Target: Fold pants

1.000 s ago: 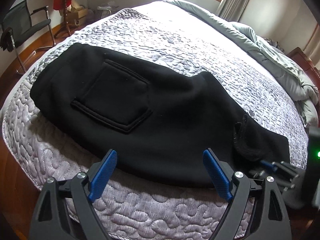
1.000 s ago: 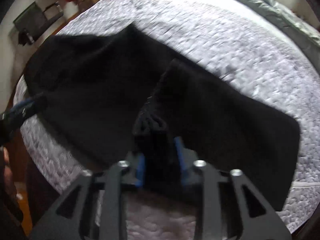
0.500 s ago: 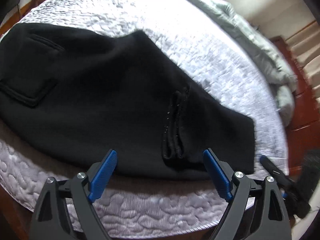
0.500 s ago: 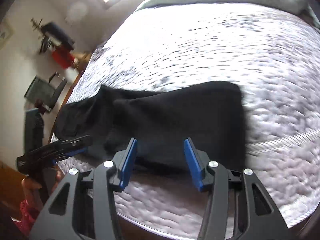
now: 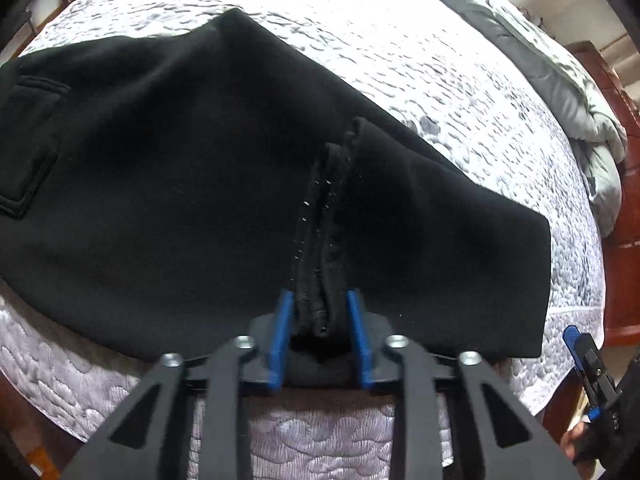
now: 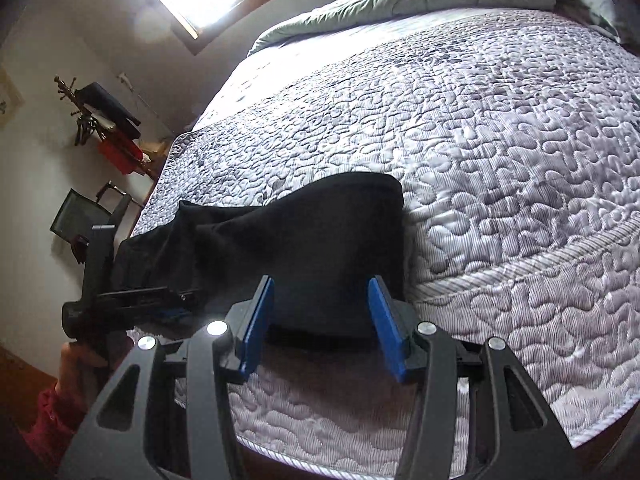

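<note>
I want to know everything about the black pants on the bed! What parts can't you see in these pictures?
- Left wrist view: the pants run off the left edge, so the waist end and most of the pocket are cut off.
- Left wrist view: the cloth pinched in the left gripper hides the layers beneath.
- Right wrist view: the pants' near edge sits behind the right gripper, and black fabric shows no detail.

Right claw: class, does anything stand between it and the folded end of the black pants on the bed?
Nothing visible does. The right claw is open, its blue fingers apart just before the pants near the bed edge. The left claw is shut on the hem.
</note>
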`<state>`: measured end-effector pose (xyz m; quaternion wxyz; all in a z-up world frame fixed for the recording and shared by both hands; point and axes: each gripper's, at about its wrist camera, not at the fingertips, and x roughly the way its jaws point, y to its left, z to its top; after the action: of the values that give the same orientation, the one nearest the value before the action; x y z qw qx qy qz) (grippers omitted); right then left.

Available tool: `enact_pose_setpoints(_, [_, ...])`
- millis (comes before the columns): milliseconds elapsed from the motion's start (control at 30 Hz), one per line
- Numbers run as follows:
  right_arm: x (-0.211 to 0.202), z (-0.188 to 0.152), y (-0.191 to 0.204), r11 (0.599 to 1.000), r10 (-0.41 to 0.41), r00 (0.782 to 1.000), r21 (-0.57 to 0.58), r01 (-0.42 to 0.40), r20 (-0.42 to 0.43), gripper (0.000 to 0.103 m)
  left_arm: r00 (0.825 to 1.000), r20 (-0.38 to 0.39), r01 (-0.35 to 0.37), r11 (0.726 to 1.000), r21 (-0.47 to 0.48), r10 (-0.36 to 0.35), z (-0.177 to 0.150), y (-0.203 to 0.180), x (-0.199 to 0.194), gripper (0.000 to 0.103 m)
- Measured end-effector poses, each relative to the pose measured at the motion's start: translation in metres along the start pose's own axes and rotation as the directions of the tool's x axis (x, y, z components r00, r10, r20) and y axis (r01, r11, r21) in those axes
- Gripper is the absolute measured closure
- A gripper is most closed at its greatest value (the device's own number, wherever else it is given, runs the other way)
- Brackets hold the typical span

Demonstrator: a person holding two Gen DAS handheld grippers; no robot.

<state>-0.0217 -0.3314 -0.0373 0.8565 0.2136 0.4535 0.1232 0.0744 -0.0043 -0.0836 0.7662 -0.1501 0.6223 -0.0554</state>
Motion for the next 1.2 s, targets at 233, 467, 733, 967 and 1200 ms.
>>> enact_pose_setpoints(233, [0.014,0.008,0.007,0.998,0.062,0.997,-0.008,-0.063,-0.035,0.054,0.994,0.102,-0.030,0.999,-0.032,0.033,-0.005,0.022,-0.029,0.086])
enact_pose_setpoints(467, [0.053,-0.002,0.003,1.000,0.014,0.991,0.003,-0.014,-0.133,0.055,0.992,0.101,-0.067,0.995,-0.073,0.075,-0.006,0.044,-0.016,0.085])
enact_pose_setpoints(733, [0.082,-0.008,-0.003,0.996,-0.090,0.978,-0.044,0.083,-0.190,0.061,0.989,0.120,-0.083,0.996,-0.029,0.086,-0.006,0.029,-0.002,0.079])
enact_pose_setpoints(967, [0.051,0.027,0.019,0.992,-0.100,0.985,-0.091,0.088,-0.144,0.054,0.978,0.205,-0.041,0.998,0.046,0.031,0.008,0.030,-0.051,0.077])
enact_pose_setpoints(1200, [0.084,0.067,0.029,0.985,-0.145,0.972,-0.116,0.125,-0.184,0.055,0.994,0.104,0.020,0.989,0.149,-0.035,0.031,-0.018,-0.016,0.069])
